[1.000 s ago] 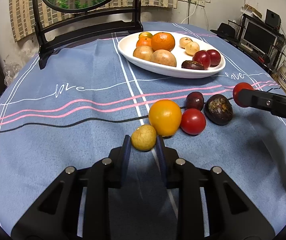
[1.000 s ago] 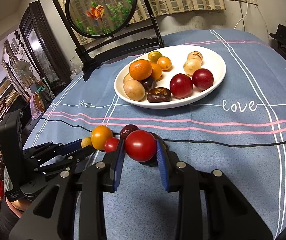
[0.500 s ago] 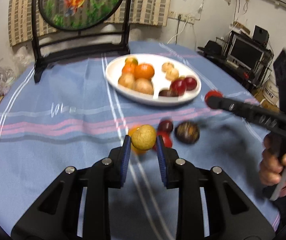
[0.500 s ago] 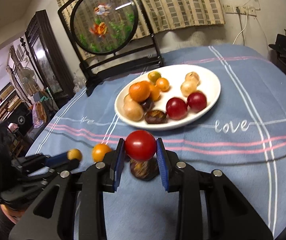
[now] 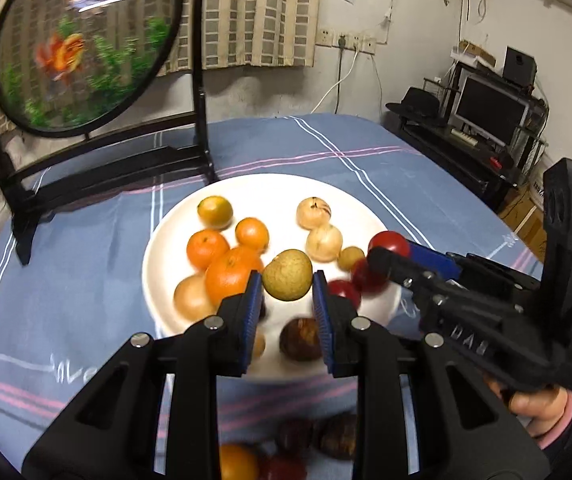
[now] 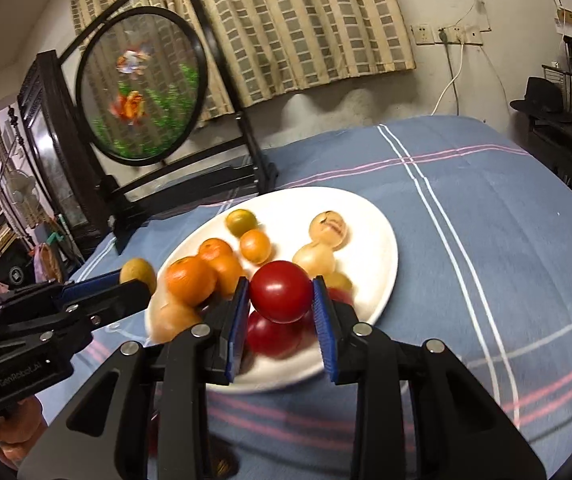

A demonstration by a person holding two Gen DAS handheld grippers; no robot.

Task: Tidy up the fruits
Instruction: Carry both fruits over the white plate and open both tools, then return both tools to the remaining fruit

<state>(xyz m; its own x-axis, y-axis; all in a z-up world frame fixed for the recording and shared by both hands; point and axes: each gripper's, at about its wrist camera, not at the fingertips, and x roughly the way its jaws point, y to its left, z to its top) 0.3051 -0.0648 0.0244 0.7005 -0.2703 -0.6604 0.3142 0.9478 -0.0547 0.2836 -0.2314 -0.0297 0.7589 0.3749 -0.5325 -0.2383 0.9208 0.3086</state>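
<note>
The left gripper (image 5: 287, 296) is clamped on a small yellow-green fruit (image 5: 287, 275), held at its widest part between the blue pads, at the centre of the left wrist view and above the near half of the plate (image 5: 270, 188). The right gripper (image 6: 280, 300) is clamped the same way on a red tomato (image 6: 280, 291), at the centre of the right wrist view, over the plate's near edge.

Both fruits look light and round, with smooth skins that could roll or slip if the pads sit off the middle. The tomato is probably soft and thin-skinned, so a hard squeeze could bruise or split it; the yellow-green one looks firmer and a little rough. A hold across the widest part, as now, seems the safest, and a low release should stop them rolling into the others.

On the plate I count, in the left wrist view:
- three oranges and one greenish citrus, upper left of the plate;
- two pale onion-like fruits plus one smaller tan one, to the right;
- one tan fruit at the left edge, one dark brown fruit near the bottom;
- two red fruits, partly hidden by the right gripper.

On the cloth (image 5: 86, 240) at the bottom of that view lie one orange fruit, one red one and what look like two dark ones, blurred.
</note>
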